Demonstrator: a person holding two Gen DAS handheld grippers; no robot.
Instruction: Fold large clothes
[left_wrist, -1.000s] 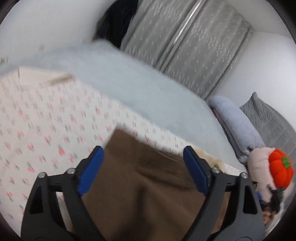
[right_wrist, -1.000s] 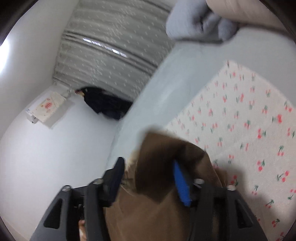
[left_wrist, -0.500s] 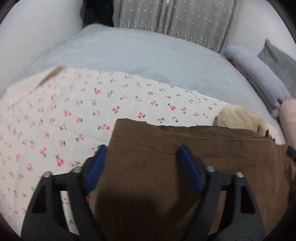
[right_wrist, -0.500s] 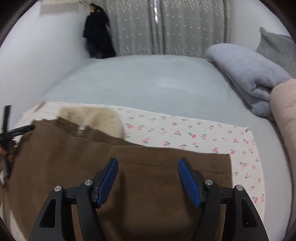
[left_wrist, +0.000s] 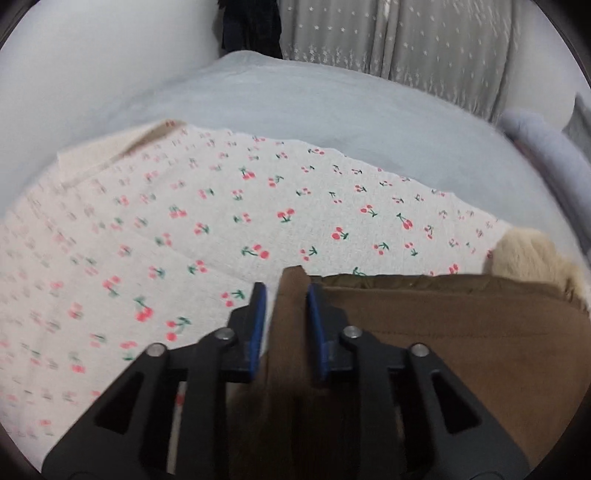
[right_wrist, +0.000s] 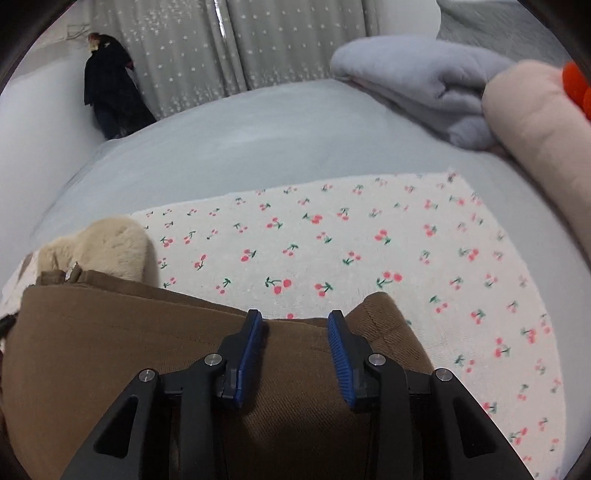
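I see a big brown corduroy coat (left_wrist: 461, 354) with a cream fluffy collar (left_wrist: 532, 251) lying on a white cloth with little red cherries (left_wrist: 221, 221). The cloth is spread on a soft grey bed (left_wrist: 332, 110). The coat is at the near edge of the cloth, right under both my tools.

My left gripper (left_wrist: 286, 295) is closing its blue pads on the left corner of the coat. A fold of brown cloth stands up between them, and the pads look like they touch it on both sides.

My right gripper (right_wrist: 295, 325) is closing too. Its pads sit over the far edge of the coat near the right corner, but a gap shows, so they are not pinching it yet.

Far right lies a folded grey blanket (right_wrist: 424, 81).
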